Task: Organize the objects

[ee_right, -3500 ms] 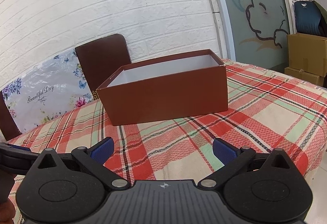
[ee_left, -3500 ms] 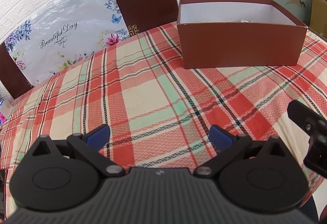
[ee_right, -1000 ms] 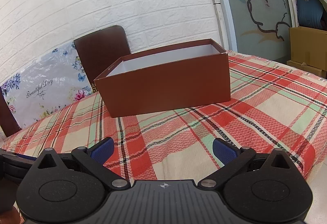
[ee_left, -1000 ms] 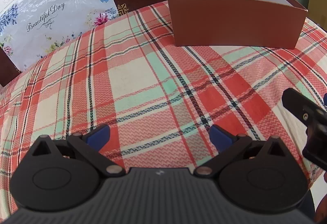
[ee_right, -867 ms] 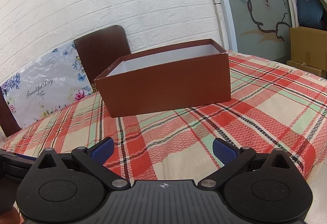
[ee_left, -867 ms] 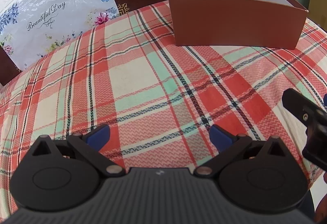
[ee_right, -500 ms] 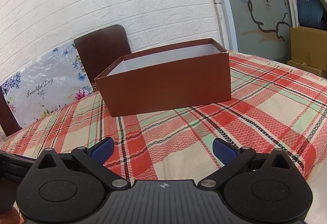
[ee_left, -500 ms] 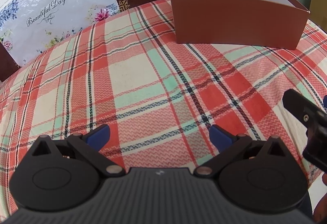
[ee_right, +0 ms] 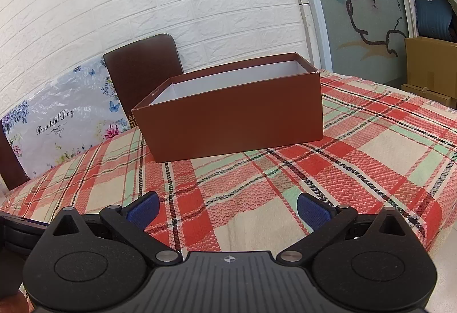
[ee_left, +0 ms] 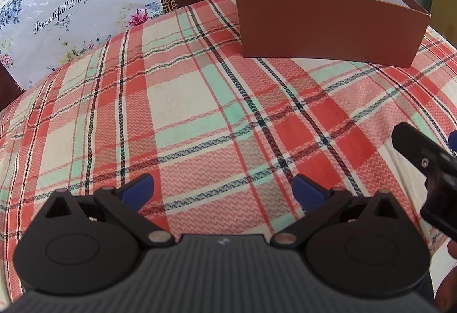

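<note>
A brown open box (ee_left: 325, 24) with a white inside stands on the plaid tablecloth (ee_left: 182, 102) at the far right; its inside is mostly hidden by its wall. It also shows in the right wrist view (ee_right: 237, 119), at the middle. My left gripper (ee_left: 222, 190) is open and empty, held low over the cloth near the front edge. My right gripper (ee_right: 227, 208) is open and empty, also low near the front edge; part of it (ee_left: 425, 167) shows at the right of the left wrist view.
A dark brown chair (ee_right: 142, 70) and a floral bag reading "Beautiful Day" (ee_left: 65, 16) stand behind the table by the white brick wall. Cardboard boxes (ee_right: 431, 64) stand at the far right beyond the table.
My left gripper has tilted and shifted slightly, so the box sits a little to the right in its view. The right gripper has barely moved. Both stay open.
</note>
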The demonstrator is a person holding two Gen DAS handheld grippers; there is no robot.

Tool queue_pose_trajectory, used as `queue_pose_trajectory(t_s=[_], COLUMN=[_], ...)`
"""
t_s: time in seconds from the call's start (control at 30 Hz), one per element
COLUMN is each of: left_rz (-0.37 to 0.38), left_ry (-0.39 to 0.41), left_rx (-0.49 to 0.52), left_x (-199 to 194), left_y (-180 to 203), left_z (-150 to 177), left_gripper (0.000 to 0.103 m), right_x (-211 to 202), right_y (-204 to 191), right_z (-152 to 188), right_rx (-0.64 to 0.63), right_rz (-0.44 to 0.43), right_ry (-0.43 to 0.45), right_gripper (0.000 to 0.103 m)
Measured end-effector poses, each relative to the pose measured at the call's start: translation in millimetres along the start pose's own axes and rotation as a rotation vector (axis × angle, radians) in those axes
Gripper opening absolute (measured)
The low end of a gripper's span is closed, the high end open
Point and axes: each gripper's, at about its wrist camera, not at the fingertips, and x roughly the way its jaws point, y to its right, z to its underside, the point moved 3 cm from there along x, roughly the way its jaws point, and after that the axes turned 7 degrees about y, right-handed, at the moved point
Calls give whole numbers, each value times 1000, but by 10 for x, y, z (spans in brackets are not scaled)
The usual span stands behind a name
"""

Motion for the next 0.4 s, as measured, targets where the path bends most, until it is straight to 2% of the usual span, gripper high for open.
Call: queue_pose_trajectory(t_s=[0.27, 0.4], left_rz=[48, 43], left_ry=[-2, 9], left_rx=[-7, -15], left_x=[0, -13], left_y=[17, 3], left_z=[27, 10], left_gripper=[103, 103], right_x=[1, -5], right_y=[-13, -18], right_z=[21, 29], right_rx=[-2, -2], right_rz=[1, 1], right_ry=[-1, -1], right_gripper=[102, 102])
